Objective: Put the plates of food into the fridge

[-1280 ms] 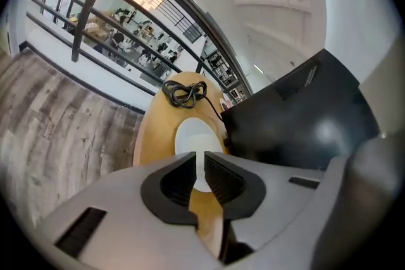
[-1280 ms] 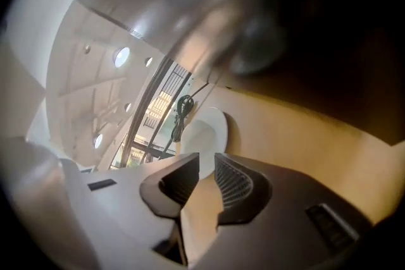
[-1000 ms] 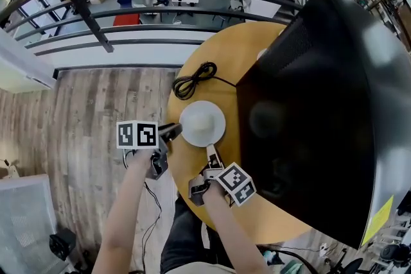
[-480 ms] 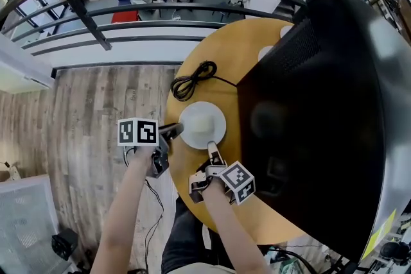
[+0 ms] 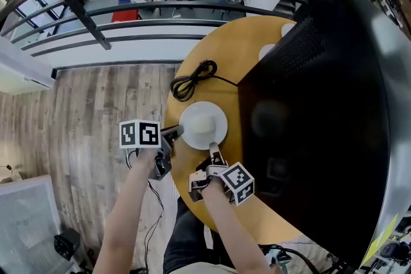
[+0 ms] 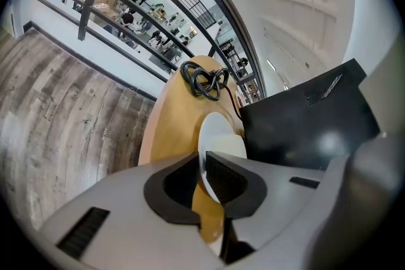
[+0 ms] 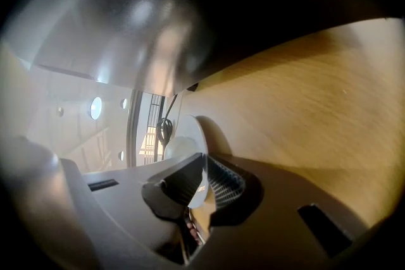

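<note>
Wooden counter (image 5: 221, 48) by the railing (image 5: 83, 16): plate (image 5: 203, 124) sits left of the black fridge (image 5: 308, 125), my left gripper (image 5: 176, 132) on its left rim and right gripper (image 5: 212, 151) on the near rim, both just squeezed onto it.

The black fridge (image 5: 308, 138) covers the tabletop's (image 5: 218, 54) right side and runs off the head view's right edge. A white thing (image 5: 265, 52) at the tabletop's far edge is half hidden behind it. The plate's (image 5: 203, 125) near rim disappears inside the left gripper (image 5: 174, 133) and right gripper (image 5: 214, 152), whose jaws have just been closing on it. The pale mound (image 5: 200, 119) on the plate is too washed out to name.
</note>
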Motion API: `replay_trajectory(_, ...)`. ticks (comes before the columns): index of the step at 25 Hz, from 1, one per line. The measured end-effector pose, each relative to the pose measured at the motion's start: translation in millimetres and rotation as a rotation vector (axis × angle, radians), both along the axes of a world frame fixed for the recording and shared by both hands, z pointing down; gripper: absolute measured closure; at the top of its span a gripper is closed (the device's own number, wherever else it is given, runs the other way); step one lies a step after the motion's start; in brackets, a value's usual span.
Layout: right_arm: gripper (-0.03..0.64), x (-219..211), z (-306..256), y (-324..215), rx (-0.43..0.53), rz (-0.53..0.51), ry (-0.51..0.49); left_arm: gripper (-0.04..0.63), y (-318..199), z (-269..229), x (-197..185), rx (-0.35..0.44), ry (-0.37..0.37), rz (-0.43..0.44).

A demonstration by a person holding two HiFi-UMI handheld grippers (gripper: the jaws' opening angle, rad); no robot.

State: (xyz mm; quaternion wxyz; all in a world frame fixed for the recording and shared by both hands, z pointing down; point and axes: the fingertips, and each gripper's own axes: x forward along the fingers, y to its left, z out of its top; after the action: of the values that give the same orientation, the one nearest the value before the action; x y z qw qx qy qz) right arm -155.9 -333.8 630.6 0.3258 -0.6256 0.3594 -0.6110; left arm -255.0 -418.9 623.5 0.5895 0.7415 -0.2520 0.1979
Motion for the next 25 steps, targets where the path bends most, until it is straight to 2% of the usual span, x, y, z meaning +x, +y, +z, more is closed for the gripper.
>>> replay_trajectory(6,0.591,-2.5,-2.8,0.6,0.074,-0.01,-0.01,0.565,4.0,-2.9,-6.6,-0.014,0.096,-0.109)
replay_trajectory(16,0.599,-17.7,-15.8,28.4,0.183,-0.057,-0.018,0.565,40.6,-11.7,-30.3,0.023,0.181,-0.231)
replay_trajectory(20,0.6,-19.4,-20.5,47.0,0.222,-0.104,0.003,0.565,65.9,-17.7,-35.9,0.048,0.193,-0.256)
replay_trajectory(25,0.6,-23.0,-34.0,86.2,0.252,-0.158,-0.002,0.563,107.2,-35.1,-40.1,0.102,0.161,-0.243)
